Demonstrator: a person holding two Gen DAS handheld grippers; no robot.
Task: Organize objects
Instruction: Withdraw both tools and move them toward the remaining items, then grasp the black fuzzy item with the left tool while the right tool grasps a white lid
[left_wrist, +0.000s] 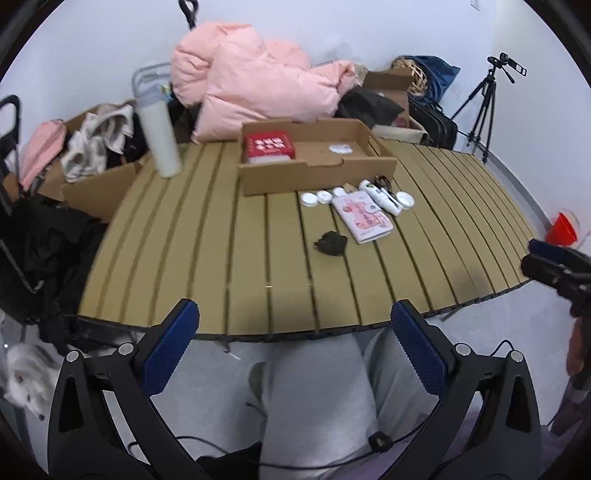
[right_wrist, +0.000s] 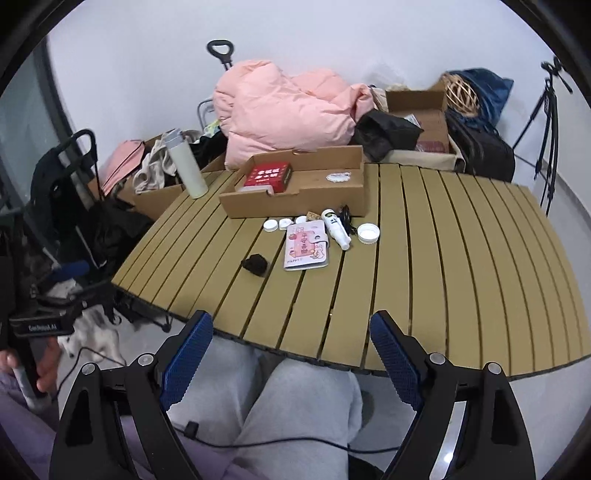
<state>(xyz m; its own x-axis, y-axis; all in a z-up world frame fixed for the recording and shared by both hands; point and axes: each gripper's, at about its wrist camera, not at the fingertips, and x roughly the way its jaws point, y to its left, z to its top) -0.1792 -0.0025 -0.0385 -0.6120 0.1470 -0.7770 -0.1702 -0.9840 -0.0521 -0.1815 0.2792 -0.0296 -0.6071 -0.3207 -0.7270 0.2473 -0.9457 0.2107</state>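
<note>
On the slatted table (left_wrist: 207, 266) (right_wrist: 461, 258) lie a pink booklet (left_wrist: 364, 218) (right_wrist: 306, 245), a white tube (left_wrist: 380, 195) (right_wrist: 337, 229), several small white lids (left_wrist: 309, 199) (right_wrist: 270, 225), a bigger white lid (left_wrist: 405, 201) (right_wrist: 368, 233) and a small black clump (left_wrist: 331, 243) (right_wrist: 255, 264). Behind them stands a shallow cardboard tray (left_wrist: 314, 176) (right_wrist: 295, 206) holding a red box (left_wrist: 269, 147) (right_wrist: 269, 177) and a white piece (left_wrist: 340, 148) (right_wrist: 338, 176). My left gripper (left_wrist: 295, 332) and right gripper (right_wrist: 291, 343) are open and empty, held before the table's near edge, above grey-trousered legs.
A tall white bottle (left_wrist: 160, 136) (right_wrist: 186, 166) stands at the table's far left. A pink jacket (left_wrist: 255, 81) (right_wrist: 288, 110), cardboard boxes of clothes (left_wrist: 96, 147) and bags pile up behind the table. A tripod (left_wrist: 484, 107) stands far right. A white cat (left_wrist: 26, 376) is on the floor at left.
</note>
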